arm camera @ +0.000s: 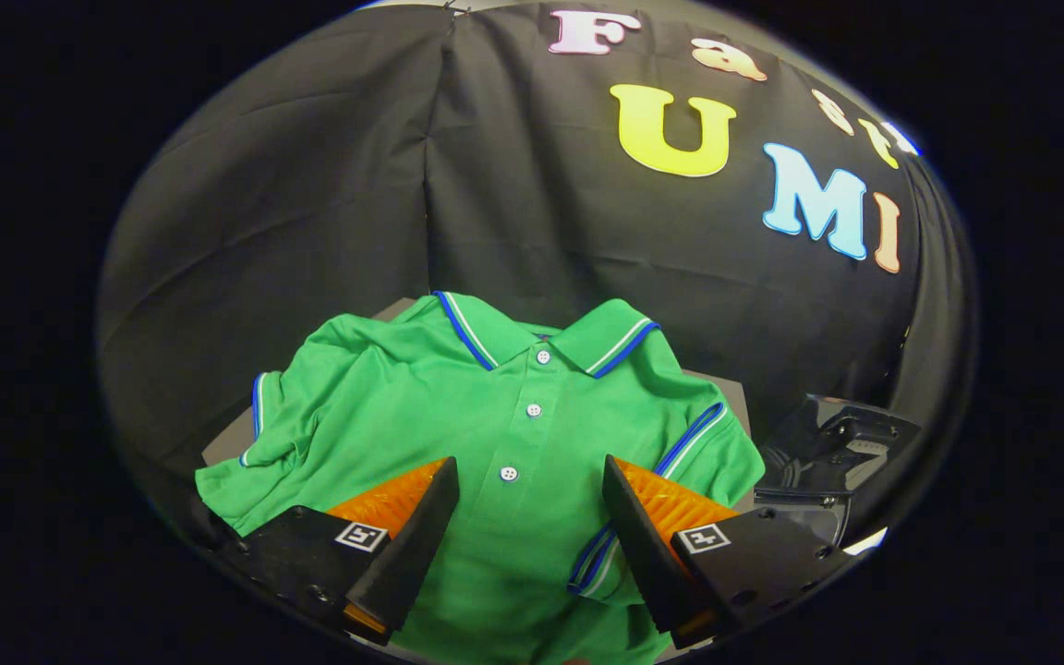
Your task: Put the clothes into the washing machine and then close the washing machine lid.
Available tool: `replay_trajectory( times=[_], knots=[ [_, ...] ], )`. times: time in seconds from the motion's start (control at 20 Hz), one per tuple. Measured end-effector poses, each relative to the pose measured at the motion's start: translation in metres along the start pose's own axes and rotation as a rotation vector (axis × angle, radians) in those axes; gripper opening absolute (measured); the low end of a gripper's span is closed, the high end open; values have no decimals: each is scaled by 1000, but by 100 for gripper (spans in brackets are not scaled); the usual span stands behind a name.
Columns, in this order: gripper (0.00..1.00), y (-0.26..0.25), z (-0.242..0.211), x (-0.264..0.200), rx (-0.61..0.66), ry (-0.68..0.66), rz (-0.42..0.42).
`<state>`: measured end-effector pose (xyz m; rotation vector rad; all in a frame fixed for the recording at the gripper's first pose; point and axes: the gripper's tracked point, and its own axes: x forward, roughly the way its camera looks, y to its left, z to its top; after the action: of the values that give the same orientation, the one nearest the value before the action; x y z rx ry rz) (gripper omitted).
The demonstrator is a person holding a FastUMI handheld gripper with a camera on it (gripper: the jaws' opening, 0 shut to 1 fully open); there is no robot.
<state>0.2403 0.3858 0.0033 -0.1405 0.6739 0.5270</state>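
While its jaws are standing spread apart, the gripper (530, 480) is hovering over a green polo shirt (504, 416). Its placket is lying between the fingers, collar at twelve o'clock. A dark machine part (832, 443) is sitting at three o'clock.

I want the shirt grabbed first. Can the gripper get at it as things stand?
Probably yes. The gripper is open, its fingers straddling the button placket of the green shirt, which lies spread out with nothing on top.

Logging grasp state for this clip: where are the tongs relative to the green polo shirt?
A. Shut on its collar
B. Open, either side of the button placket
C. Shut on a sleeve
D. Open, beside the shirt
B: the tongs stand open over the green polo shirt, with its button placket showing between the fingers.
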Motion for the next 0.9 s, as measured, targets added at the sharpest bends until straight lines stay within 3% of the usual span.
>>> replay_trajectory(
  times=[0.15, 0.4, 0.45, 0.55, 0.75, 0.9],
  knots=[
    [95, 3, 0, 0, 45, 15, 29],
    [95, 7, 2, 3, -12, 52, 83],
    [88, 8, 2, 4, -11, 60, 86],
    [89, 7, 5, 4, -7, 81, 103],
    [13, 14, 5, 3, 43, 89, 143],
    [13, 14, 6, -1, 43, 92, 162]
  ],
)
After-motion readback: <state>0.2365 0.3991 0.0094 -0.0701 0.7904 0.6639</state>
